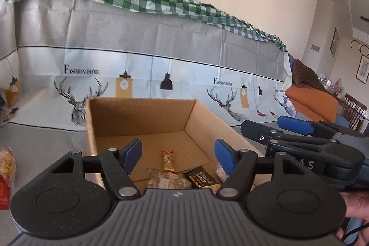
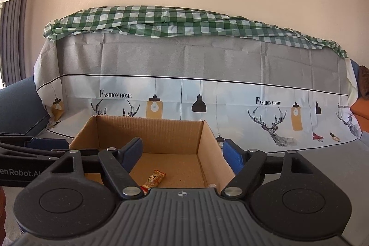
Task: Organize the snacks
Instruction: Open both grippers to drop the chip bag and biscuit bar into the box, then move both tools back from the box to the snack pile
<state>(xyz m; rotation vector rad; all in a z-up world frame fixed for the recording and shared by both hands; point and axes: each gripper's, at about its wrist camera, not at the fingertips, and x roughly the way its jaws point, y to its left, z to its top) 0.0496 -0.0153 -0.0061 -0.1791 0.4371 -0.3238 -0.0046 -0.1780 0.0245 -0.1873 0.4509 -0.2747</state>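
With several snacks (image 1: 170, 179) already lying in the cardboard box (image 1: 143, 112), both left gripper (image 1: 177, 153) and right gripper (image 2: 182, 153) are held apart, empty; packets (image 1: 7, 167) outside remain unsorted.

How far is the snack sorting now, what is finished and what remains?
Done: several snacks lie in the cardboard box, among them an orange bar, a dark packet and a speckled packet. In hand: nothing; the left gripper and right gripper are both open and empty above the box. Left: an orange bag outside the box.
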